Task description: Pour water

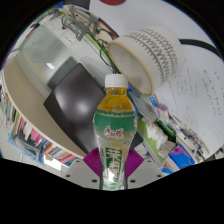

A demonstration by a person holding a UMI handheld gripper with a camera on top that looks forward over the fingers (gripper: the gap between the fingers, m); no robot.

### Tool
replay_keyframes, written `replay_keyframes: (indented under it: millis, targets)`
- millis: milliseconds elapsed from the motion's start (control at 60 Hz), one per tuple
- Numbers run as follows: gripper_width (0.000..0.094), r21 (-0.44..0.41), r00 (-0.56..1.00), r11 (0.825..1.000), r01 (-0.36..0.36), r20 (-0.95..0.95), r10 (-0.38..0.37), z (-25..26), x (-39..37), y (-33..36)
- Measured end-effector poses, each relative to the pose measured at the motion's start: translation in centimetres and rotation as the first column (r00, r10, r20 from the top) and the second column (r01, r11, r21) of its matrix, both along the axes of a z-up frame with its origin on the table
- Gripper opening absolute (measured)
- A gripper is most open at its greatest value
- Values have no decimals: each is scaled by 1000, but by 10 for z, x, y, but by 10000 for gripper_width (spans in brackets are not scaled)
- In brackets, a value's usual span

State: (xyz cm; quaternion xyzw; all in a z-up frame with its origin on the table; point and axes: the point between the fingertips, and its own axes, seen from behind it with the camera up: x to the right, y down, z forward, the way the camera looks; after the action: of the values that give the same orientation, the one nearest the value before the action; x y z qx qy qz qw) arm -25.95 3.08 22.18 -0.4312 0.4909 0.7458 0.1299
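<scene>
My gripper (pixel 112 168) is shut on a small plastic bottle (pixel 114 125) with a white cap, amber liquid and a green label. The magenta pads (pixel 97 162) press on the bottle's lower body from both sides. The bottle stands upright between the fingers, lifted above the desk. Beyond it and slightly to the right lies a white ribbed cup (pixel 147 55), seen tilted with its mouth facing toward me.
A dark laptop or tablet (pixel 72 95) lies to the left of the bottle on a cluttered desk. Papers with writing (pixel 195 100) spread at the right. Green cables and a clear box (pixel 45 45) sit farther back on the left. Books line the left edge.
</scene>
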Motion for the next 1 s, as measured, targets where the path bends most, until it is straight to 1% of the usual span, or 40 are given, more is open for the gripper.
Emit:
replay_keyframes:
  millis: [67,167,267,300,350,400,433,483,500,533,550,567,650,667,683,700,767,800,833,850,933,1000]
  targets:
    - [268,-24,998,1000,6,-62,-8,-2,7,5]
    - [270,-45,995,999,5,-94,-9,-7,9,6]
    - [268,-28,997,999,-15,-70,13,-3,8,3]
    - [268,-15,999,1000,-26,-35,25,-2,4,-1]
    - [268,22,996,998,-58,75,56,0,-3,-6]
    - [270,71,964,994,-89,256,68,2,-10,-10]
    - [269,120,919,986,-115,389,60,4,-11,-13]
    - [269,198,818,968,-153,576,11,10,-5,-14]
    - [270,234,783,960,-153,621,-27,10,0,-15]
    - [270,280,698,946,-164,711,-89,15,13,-13]
    - [269,284,644,943,-174,757,-109,23,20,-11]
    - [269,305,591,935,-182,794,-144,27,27,-10]
    - [270,368,243,902,-228,918,-313,37,78,1]
    - [270,393,178,890,-232,916,-358,34,89,4]
    - [269,393,103,887,-243,919,-380,34,99,5]
    - [269,382,32,889,-252,922,-387,38,110,5]
    - [270,373,-208,890,-263,879,-430,35,154,10]
    - [270,359,-303,895,-265,850,-431,30,174,11]
    - [269,364,-377,896,-255,816,-439,18,193,16]
    - [269,350,-409,902,-253,806,-428,19,203,15]
    - [270,323,-540,911,-254,735,-411,-14,243,19]
    - [270,306,-569,915,-264,716,-403,-43,260,24]
